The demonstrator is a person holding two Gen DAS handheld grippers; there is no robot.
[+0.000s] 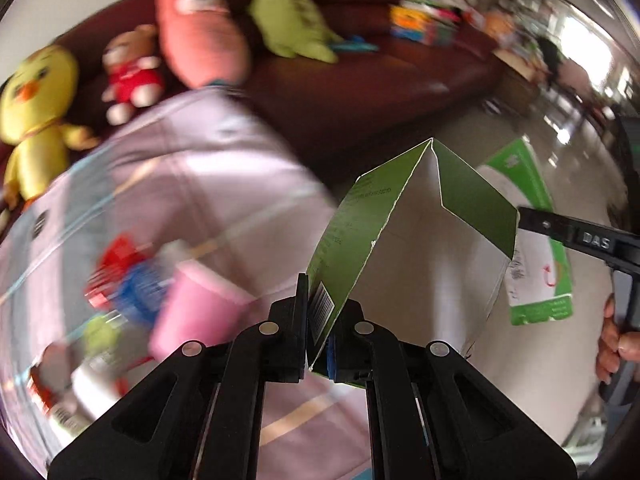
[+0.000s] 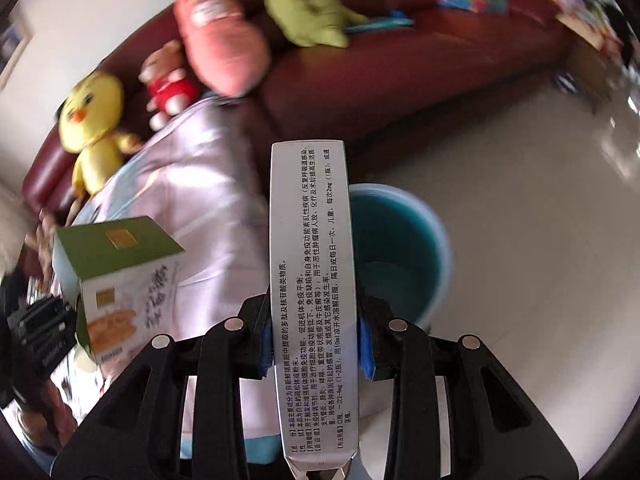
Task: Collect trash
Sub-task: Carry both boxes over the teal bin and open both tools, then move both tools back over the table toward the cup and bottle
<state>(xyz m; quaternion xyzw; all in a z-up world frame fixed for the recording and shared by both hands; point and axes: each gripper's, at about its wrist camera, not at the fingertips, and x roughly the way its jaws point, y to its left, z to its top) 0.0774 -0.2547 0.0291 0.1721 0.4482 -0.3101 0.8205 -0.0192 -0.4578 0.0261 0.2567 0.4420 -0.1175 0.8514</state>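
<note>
Hand-held grippers angle downward (left (image 1: 318,332) pinching green carton (image 1: 400,240), right (image 2: 316,344) clamping white box (image 2: 312,280)).

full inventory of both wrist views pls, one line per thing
green carton: 1, green outside, grey inside, open, pinched by left gripper
white box: 1, white with black print, held in right gripper
bucket: 1, teal, on floor behind white box
sofa: 1, dark red, background
chick toy: 1, yellow, on sofa
bear toy: 1, red outfit, on sofa
pink cushion: 1, on sofa
green plush: 1, on sofa
pink cup: 1, on table, blurred
table cover: 1, pale lilac
left gripper: black, shut
right gripper: black, blue pads, shut
hand: 1, right edge of left view
</note>
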